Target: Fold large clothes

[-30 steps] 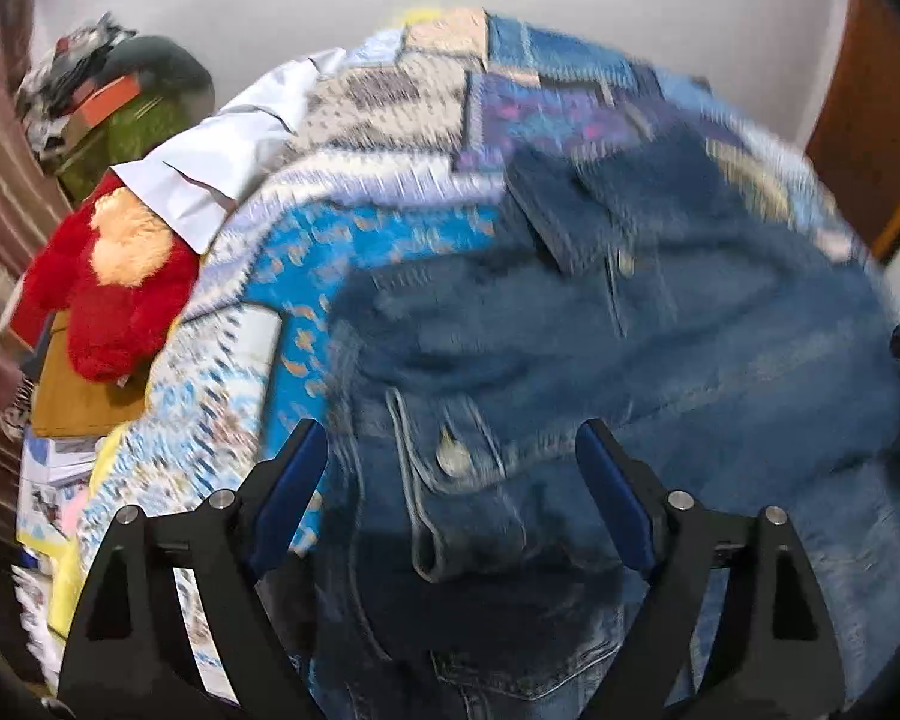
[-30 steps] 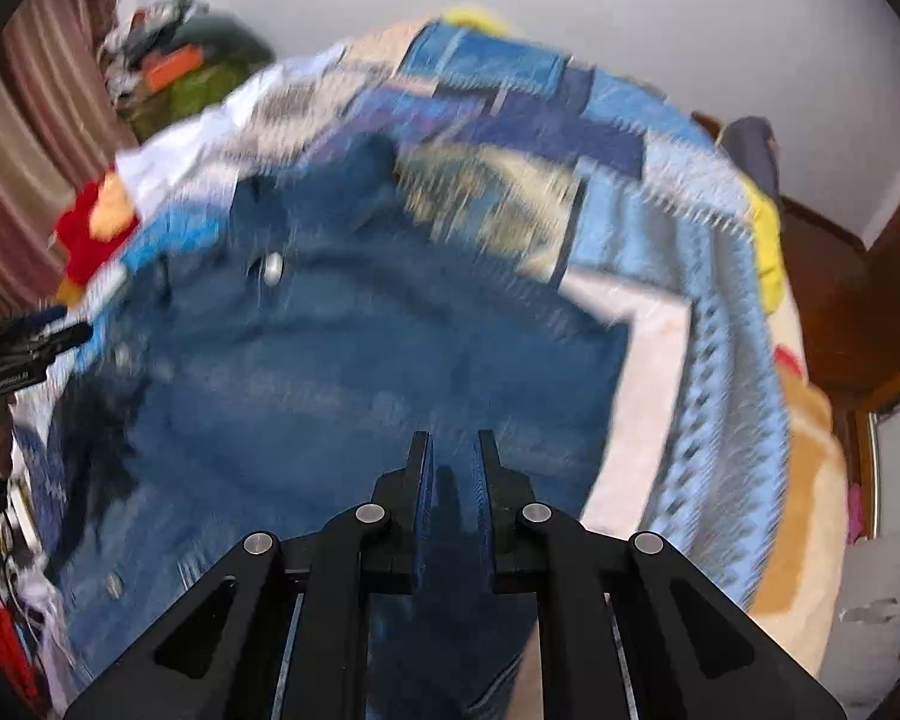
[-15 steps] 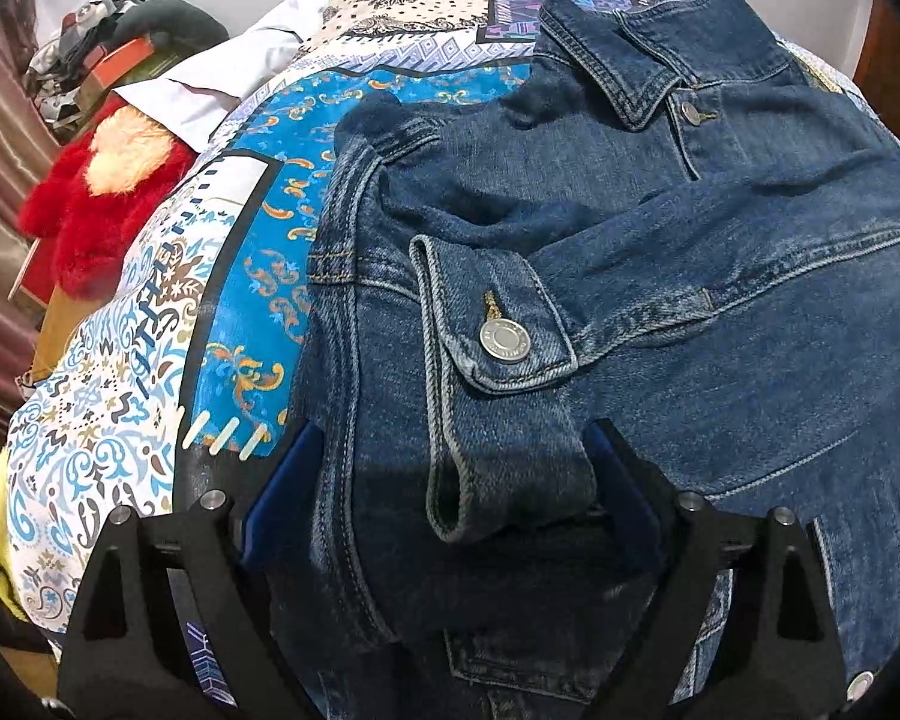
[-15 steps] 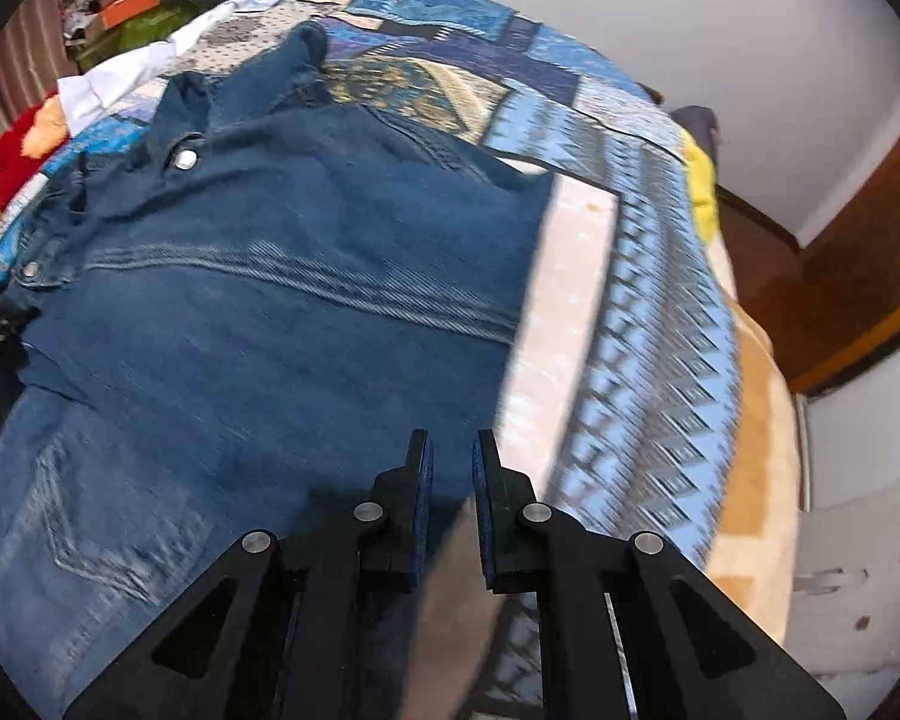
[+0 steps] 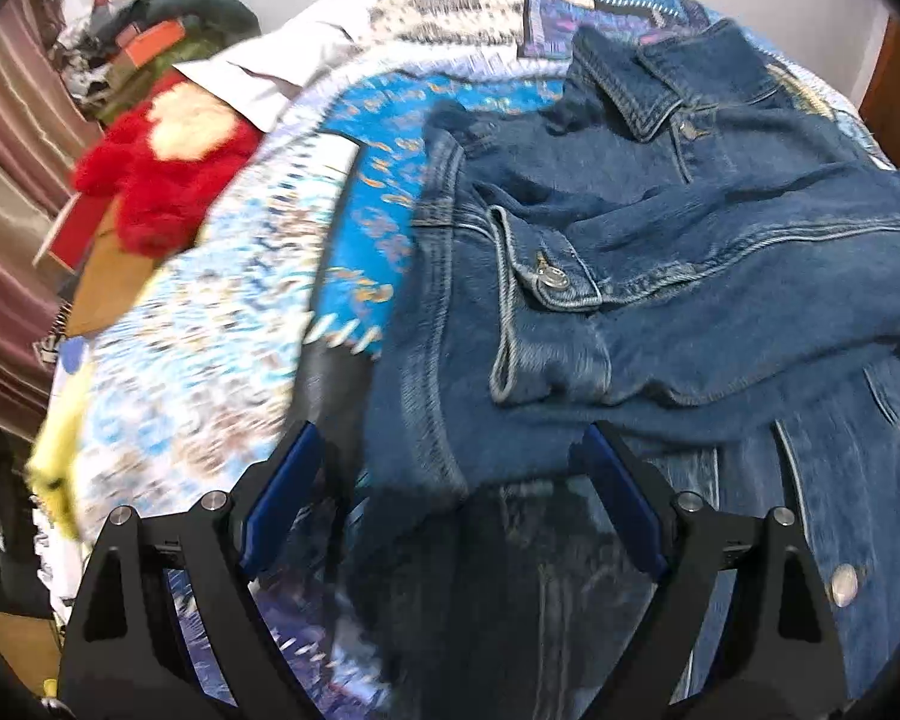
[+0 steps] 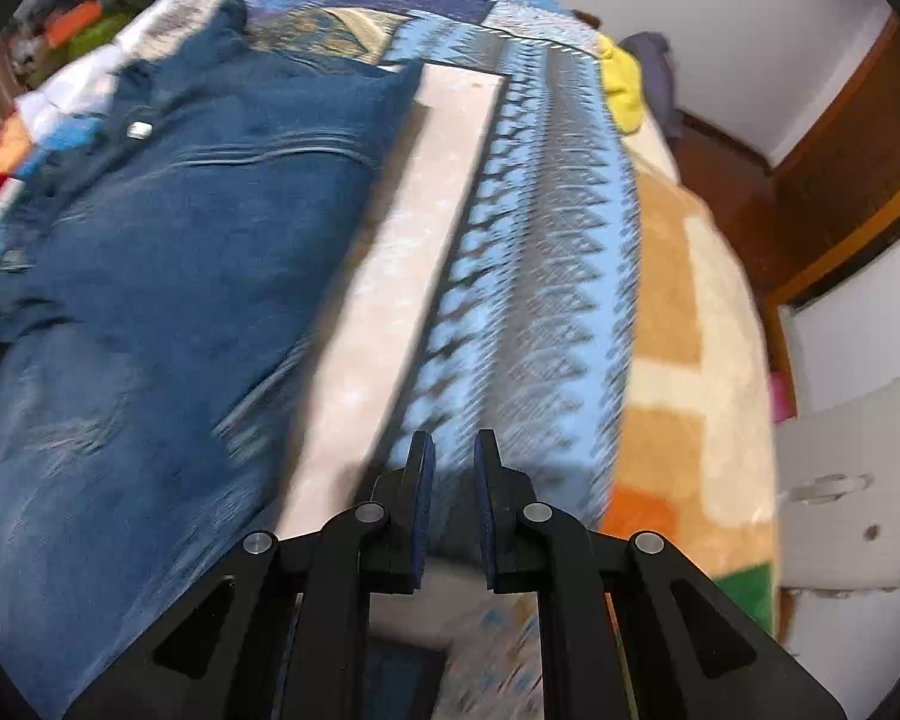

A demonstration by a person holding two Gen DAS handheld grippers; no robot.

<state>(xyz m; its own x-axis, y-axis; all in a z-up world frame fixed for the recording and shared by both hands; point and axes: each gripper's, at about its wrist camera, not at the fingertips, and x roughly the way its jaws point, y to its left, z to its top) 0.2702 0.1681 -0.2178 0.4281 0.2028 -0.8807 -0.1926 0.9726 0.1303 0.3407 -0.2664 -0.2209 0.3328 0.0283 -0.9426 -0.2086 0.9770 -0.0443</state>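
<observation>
A blue denim jacket (image 5: pixel 720 228) lies spread on a patchwork bedspread (image 5: pixel 222 372), collar at the far end. One sleeve is folded across its front, the buttoned cuff (image 5: pixel 546 300) pointing toward me. My left gripper (image 5: pixel 447 444) hangs open and wide above the jacket's left edge, with nothing pinched between its blue pads. In the right wrist view the jacket (image 6: pixel 168 252) fills the left half. My right gripper (image 6: pixel 453 441) is shut and empty over the blue zigzag band of the bedspread (image 6: pixel 540 276), just right of the jacket's edge.
A red plush toy (image 5: pixel 162 180) and a pile of clothes and bags (image 5: pixel 150 42) lie at the bed's far left, beside a striped curtain (image 5: pixel 12 168). A yellow cloth (image 6: pixel 621 84) lies at the far right corner. Right of the bed are a wooden floor and door frame (image 6: pixel 822 180).
The left gripper slid left, so the jacket now sits further right in its view. The right gripper moved right, off the denim and onto the bare bedspread, staying shut.
</observation>
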